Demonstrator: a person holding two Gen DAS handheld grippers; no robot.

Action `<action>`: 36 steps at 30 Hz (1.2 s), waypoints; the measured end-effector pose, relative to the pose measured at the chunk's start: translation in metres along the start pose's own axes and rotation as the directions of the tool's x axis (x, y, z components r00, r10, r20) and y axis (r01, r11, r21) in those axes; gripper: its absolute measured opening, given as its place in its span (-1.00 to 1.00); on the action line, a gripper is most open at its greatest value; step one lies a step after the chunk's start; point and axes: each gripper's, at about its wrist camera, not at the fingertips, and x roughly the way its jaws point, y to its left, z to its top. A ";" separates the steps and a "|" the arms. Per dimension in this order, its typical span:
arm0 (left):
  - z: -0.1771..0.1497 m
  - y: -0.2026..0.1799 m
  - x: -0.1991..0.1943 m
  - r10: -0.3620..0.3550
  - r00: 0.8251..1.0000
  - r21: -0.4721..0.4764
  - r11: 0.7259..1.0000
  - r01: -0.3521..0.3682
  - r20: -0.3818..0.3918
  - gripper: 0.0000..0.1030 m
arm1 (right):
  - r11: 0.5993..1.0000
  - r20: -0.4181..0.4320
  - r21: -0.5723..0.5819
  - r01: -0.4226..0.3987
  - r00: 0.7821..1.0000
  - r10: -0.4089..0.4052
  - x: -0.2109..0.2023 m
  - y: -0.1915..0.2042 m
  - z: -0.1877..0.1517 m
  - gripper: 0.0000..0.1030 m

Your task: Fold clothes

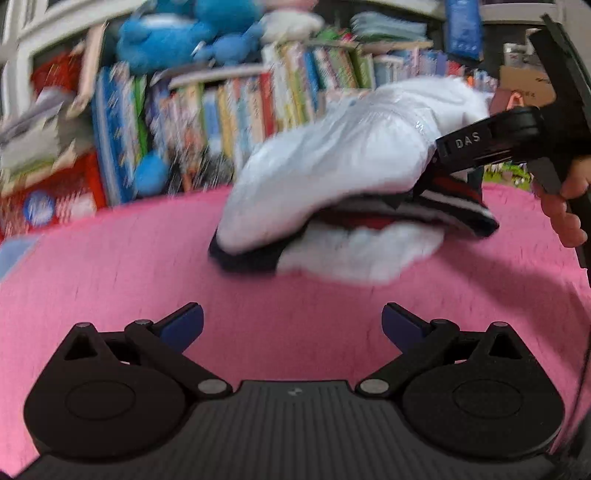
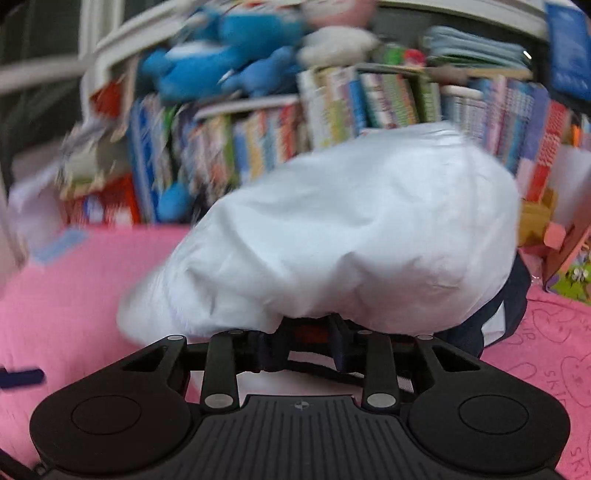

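Observation:
A white garment [image 1: 332, 162] with navy, red and white striped trim [image 1: 454, 206] is bunched up and lifted partly off the pink bedspread [image 1: 110, 266]. My right gripper [image 2: 299, 339] is shut on the trimmed edge, and the white cloth [image 2: 332, 229] billows over its fingers. In the left wrist view the right gripper [image 1: 439, 162] enters from the right, held by a person's hand [image 1: 565, 210]. My left gripper [image 1: 291, 325] is open low over the bare pink spread in front of the garment, with nothing between its blue pads [image 1: 184, 325].
Behind the bed stands a bookshelf full of colourful books [image 1: 229, 110], with blue plush toys [image 1: 177, 33] on top. A pink cardboard box [image 2: 565, 240] sits at the right edge of the bedspread [image 2: 74, 295]. Both views are motion-blurred.

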 end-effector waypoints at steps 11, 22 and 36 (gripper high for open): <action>0.072 -0.045 0.099 0.230 0.965 0.180 0.951 -0.250 0.122 1.00 | 0.997 0.039 -0.003 -0.072 0.997 0.073 -0.017 -0.046 -0.007 -0.25; 0.102 -0.028 0.088 0.228 0.962 0.106 0.964 -0.245 0.148 1.00 | 0.651 0.314 -0.664 0.368 0.927 -0.203 0.005 0.047 -0.081 0.50; 0.056 -0.070 0.025 -0.048 0.962 0.317 0.948 -0.041 0.269 1.00 | 0.932 0.387 -0.248 0.264 0.909 -0.154 -0.065 -0.010 -0.004 -0.55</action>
